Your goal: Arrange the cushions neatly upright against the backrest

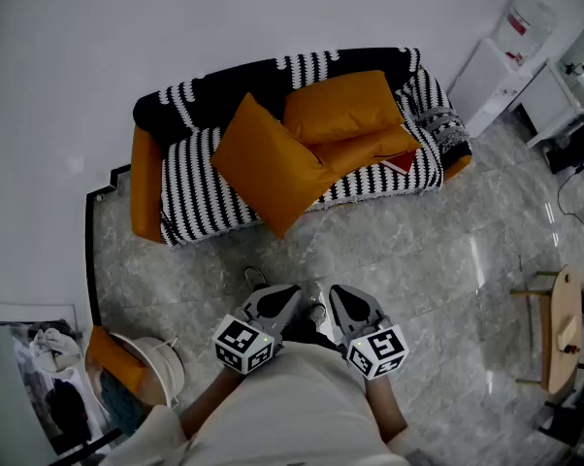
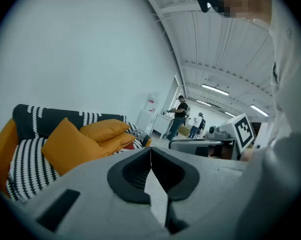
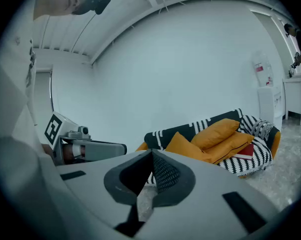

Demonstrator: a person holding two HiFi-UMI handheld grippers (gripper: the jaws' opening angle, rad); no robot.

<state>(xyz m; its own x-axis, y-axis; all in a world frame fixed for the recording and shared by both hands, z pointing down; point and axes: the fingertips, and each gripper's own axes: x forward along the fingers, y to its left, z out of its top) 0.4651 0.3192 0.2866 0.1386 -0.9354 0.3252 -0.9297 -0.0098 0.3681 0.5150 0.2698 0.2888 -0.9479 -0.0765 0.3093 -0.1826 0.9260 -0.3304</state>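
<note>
Orange cushions (image 1: 273,168), plump and smooth, askew on striped sofa (image 1: 190,202)

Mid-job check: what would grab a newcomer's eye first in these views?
Orange against stripes: a big orange cushion tilts at the seat's front on the black-and-white striped sofa, with two more orange cushions piled to its right. The left gripper and right gripper sit shut and empty, side by side over the marble floor, short of the sofa.
</note>
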